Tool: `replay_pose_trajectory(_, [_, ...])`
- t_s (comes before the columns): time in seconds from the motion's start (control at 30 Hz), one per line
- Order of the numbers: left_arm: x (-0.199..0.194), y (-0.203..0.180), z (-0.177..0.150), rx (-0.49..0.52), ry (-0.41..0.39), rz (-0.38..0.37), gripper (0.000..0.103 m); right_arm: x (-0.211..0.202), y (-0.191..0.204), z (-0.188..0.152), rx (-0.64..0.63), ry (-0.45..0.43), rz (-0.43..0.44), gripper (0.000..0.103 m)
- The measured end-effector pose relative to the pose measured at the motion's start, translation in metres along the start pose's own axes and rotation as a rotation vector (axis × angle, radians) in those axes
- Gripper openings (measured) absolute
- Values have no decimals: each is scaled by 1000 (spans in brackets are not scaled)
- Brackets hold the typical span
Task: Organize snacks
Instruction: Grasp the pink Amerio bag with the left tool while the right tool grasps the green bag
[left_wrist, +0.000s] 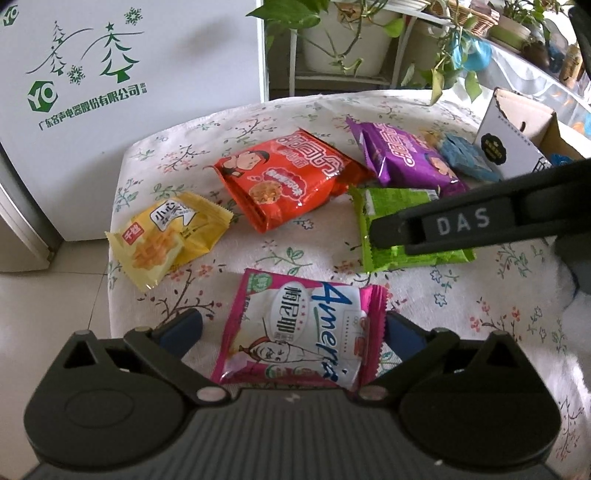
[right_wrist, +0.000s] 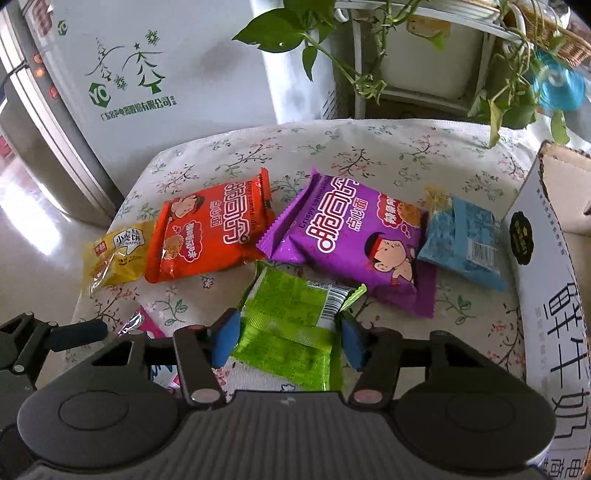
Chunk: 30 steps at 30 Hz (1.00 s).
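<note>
Right gripper (right_wrist: 290, 341): clamped on green snack packet (right_wrist: 291, 325), presumably for lifting toward cardboard box (right_wrist: 546, 266). Left gripper (left_wrist: 293, 332): spread wide, straddling pink snack packet (left_wrist: 299, 328) on floral tablecloth (left_wrist: 480, 295), gripping nothing. Remaining packets lay loose, unsorted.

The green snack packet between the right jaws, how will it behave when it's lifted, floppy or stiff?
The green snack packet will probably sag and crinkle, since its thin film is already creased. It looks flat and small, so likely light. Its glossy wrapper may slip between the blue pads, which flank its sides.
</note>
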<state>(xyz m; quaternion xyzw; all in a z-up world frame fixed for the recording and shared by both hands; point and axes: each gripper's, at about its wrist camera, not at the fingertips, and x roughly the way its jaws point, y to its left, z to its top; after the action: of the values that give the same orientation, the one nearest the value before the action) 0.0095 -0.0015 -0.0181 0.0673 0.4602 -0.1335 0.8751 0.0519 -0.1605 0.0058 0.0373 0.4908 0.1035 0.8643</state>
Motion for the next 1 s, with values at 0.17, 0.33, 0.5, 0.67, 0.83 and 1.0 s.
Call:
replay_pose_trajectory(0.17, [-4, -3, 1, 0, -16, -15, 85, -4, -5, 1, 19, 0, 8, 51])
replay_pose_trajectory(0.33, [-8, -3, 3, -18, -30, -22, 66, -4, -12, 0, 60, 15, 27, 52])
replay_pose_trajectory(0.5, [-12, 6, 7, -62, 3, -31, 63, -4, -6, 8, -70, 150, 119, 59])
replay_pose_trajectory(0.67, [-14, 16, 7, -89, 30, -10, 63, -14, -2, 4, -202, 155, 120, 66])
replay_pose_trajectory(0.83, [-15, 21, 8, -125, 48, -8, 63, -14, -5, 6, -203, 45, 142, 74])
replay_pose_trajectory(1.0, [-16, 27, 8, -155, 61, 2, 63, -8, 11, 6, -335, 2, 189, 82])
